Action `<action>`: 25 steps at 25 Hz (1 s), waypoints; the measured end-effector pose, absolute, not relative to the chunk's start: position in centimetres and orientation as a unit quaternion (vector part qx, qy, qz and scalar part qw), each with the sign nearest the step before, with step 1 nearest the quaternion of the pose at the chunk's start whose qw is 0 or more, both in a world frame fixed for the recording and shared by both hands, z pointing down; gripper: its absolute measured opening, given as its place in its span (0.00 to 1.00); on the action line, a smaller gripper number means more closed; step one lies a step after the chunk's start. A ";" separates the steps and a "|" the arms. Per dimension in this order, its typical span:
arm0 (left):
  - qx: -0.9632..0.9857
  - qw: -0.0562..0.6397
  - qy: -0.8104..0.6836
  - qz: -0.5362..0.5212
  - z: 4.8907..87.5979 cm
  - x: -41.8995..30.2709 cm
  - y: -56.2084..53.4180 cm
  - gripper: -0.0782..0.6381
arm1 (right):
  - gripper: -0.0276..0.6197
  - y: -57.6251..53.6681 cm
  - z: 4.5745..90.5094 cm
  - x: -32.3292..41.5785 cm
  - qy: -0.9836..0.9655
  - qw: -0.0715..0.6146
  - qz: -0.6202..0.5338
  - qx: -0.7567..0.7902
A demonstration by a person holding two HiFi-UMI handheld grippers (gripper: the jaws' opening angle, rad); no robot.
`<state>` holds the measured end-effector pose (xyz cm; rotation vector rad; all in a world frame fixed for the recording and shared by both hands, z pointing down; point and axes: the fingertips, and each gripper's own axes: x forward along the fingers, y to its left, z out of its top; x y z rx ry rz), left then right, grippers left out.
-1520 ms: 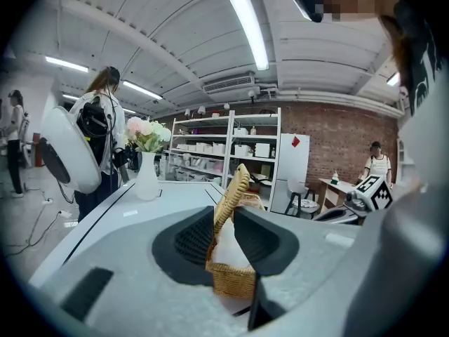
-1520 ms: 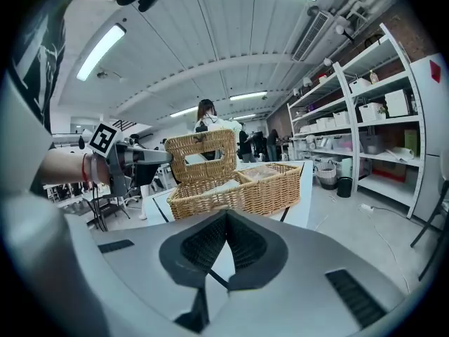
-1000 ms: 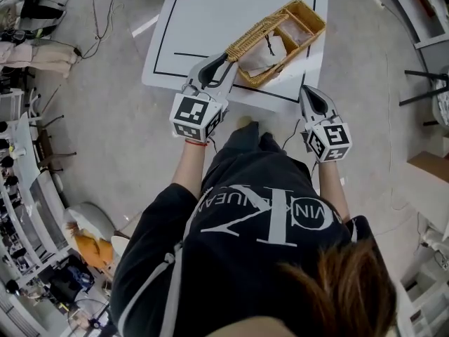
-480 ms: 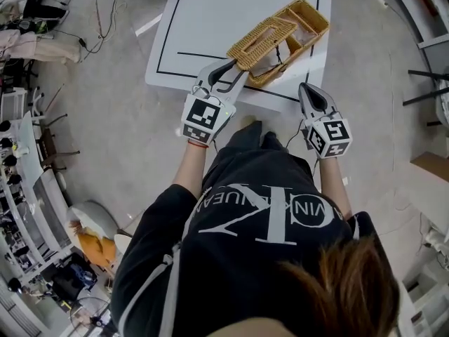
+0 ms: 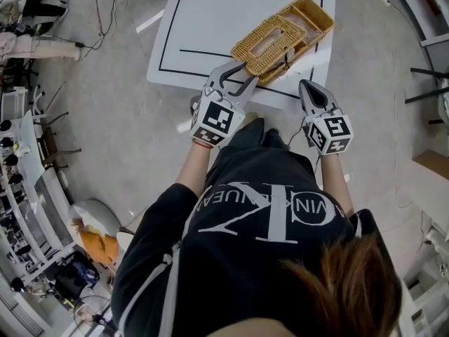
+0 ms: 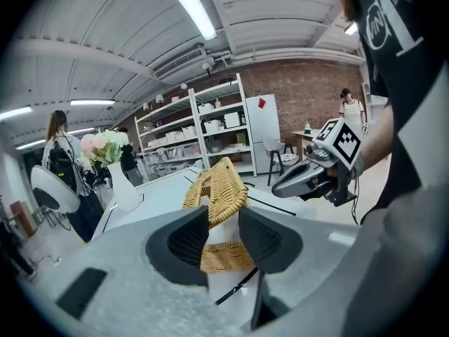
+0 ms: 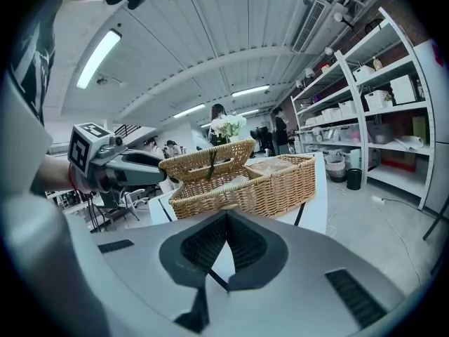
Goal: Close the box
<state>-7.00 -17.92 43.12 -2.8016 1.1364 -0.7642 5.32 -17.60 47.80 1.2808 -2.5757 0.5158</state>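
Jaws on left gripper (image 6: 223,215) opening, wicker lid's (image 6: 223,181) edge loose in the gap; lid tilted half-down over box (image 7: 280,192). White surface (image 5: 210,20) under box, front edge close by. Right gripper (image 7: 226,225) clenched, empty, just in front of box.

The right tool (image 7: 226,220) filled the bottom of the view, its jaws closed together with nothing between them. Ahead, a wicker box (image 7: 273,188) stood on a white desk (image 7: 319,202), its woven lid (image 7: 207,159) tilted over the left half and not yet down. The left tool (image 7: 163,176) reached in from the left, its jaws opening with the lid's end between them. White shelves (image 7: 379,97) lined the right wall.
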 end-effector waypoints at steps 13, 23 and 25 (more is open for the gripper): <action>-0.874 0.091 0.353 -0.321 45.1 -6.7 -17.2 0.30 | 0.04 -16.3 49.0 5.4 -0.866 0.115 0.196 0.445; -0.868 0.107 0.343 -0.342 46.4 -6.1 -17.0 0.31 | 0.04 -15.5 49.9 6.0 -0.859 0.118 0.208 0.453; -0.867 0.107 0.343 -0.344 46.5 -6.0 -16.8 0.32 | 0.04 -15.3 49.9 6.1 -0.858 0.119 0.210 0.454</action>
